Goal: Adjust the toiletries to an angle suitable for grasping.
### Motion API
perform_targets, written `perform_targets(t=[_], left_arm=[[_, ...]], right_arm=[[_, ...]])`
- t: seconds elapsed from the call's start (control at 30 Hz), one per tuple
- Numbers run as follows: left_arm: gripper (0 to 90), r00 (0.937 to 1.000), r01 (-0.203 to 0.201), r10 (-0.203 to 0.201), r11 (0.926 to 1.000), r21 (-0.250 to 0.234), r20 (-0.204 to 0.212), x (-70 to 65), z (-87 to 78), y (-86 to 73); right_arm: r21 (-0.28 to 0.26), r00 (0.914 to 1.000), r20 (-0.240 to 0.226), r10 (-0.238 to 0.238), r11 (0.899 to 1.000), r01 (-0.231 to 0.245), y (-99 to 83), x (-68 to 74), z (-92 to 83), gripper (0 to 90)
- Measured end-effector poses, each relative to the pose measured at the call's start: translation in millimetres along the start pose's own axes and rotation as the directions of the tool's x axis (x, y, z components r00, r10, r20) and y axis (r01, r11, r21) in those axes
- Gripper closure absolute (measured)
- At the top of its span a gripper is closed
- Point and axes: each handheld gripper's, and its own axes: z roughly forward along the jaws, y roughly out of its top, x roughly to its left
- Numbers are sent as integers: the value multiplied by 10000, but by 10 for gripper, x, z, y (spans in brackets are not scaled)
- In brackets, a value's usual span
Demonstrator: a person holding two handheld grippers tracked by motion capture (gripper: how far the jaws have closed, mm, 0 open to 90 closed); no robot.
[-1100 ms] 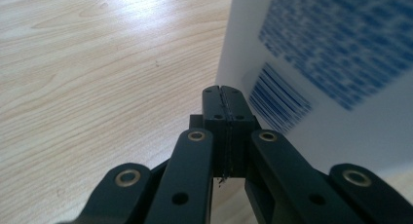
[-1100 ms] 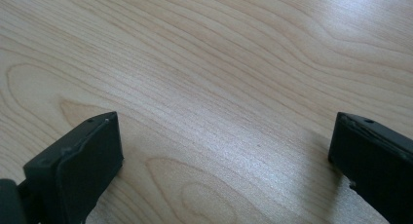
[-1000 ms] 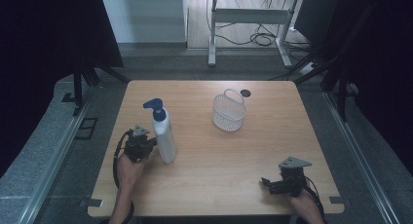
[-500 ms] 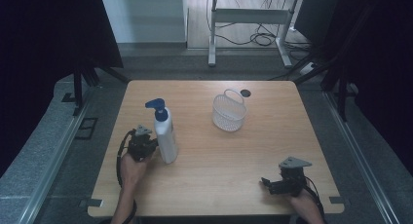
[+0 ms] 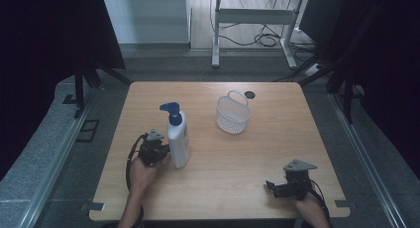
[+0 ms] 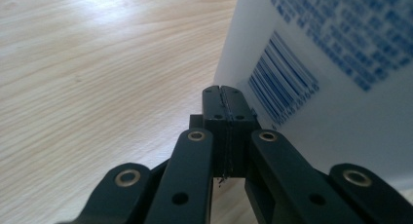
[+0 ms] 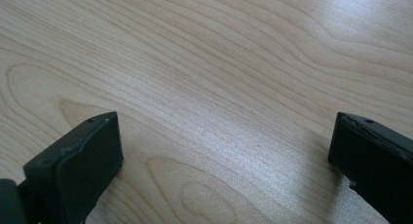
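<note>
A white pump bottle point(image 5: 179, 140) with a blue pump head stands on the left half of the wooden table point(image 5: 257, 153). My left gripper point(image 5: 162, 151) is right beside the bottle's lower left side, held low over the table. In the left gripper view its jaws are pressed together, shut on nothing, with the left gripper's tip point(image 6: 225, 103) at the bottle point(image 6: 336, 58), by the barcode. My right gripper point(image 5: 275, 188) rests near the front right edge. In the right gripper view the right gripper point(image 7: 226, 136) stands open over bare wood.
A white wire basket point(image 5: 233, 114) with a handle stands at the centre back of the table, with a small dark disc point(image 5: 249, 94) behind it. Table edges run close to both hands at the front.
My left gripper has moved to the right, and the pump bottle has shifted right along with it. The right gripper has stayed in place.
</note>
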Motion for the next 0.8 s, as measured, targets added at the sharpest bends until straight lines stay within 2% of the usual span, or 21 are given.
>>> perform_targets(t=[0.27, 0.8], left_arm=[[892, 9986, -376, 371, 9992, 135, 372, -152, 39, 25], [892, 9932, -753, 727, 9968, 249, 913, -344, 88, 49]], right_arm=[[-1, 10000, -1, -8, 10000, 8, 0, -1, 0, 0], [3, 10000, 0, -16, 10000, 16, 0, -1, 0, 0]])
